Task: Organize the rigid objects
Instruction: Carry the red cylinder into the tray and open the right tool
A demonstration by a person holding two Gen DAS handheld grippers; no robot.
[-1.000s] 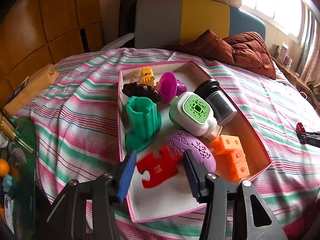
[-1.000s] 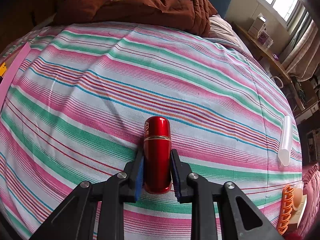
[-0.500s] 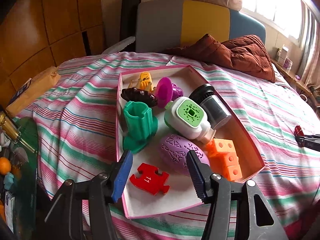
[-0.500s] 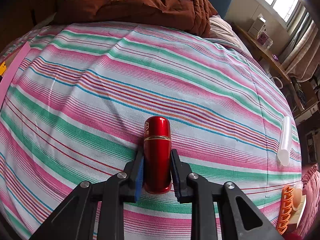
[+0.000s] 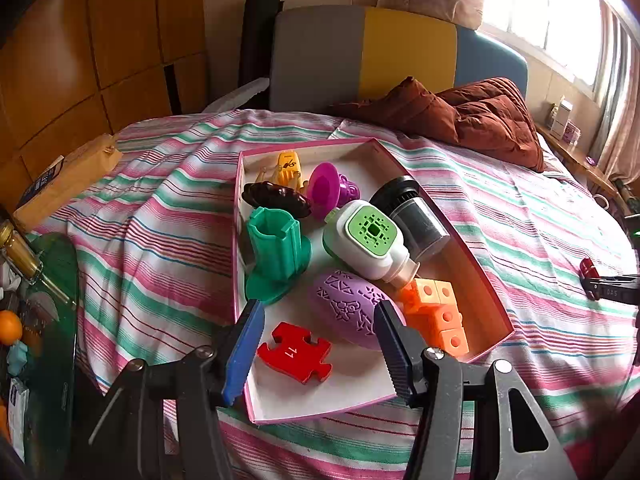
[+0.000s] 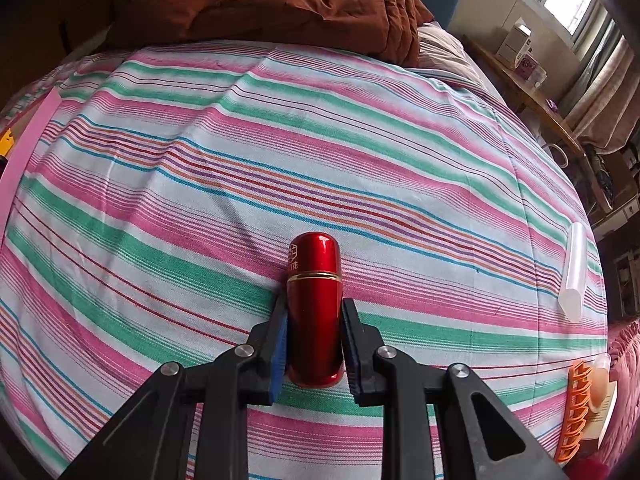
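Meanwhile, the right gripper point(image 6: 314, 336) is angling steeply down, its jaws clenching a red tube point(image 6: 315, 308) on the bed point(image 6: 360, 152); the left gripper point(image 5: 320, 344), jaws released, is hovering above the box point(image 5: 476, 280).

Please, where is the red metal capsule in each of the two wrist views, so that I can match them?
Left wrist: only the red metal capsule's tip shows at the far right edge, on the striped bedsheet.
Right wrist: low centre, clamped in the right gripper.
Shared landmark: the brown quilt at the headboard.
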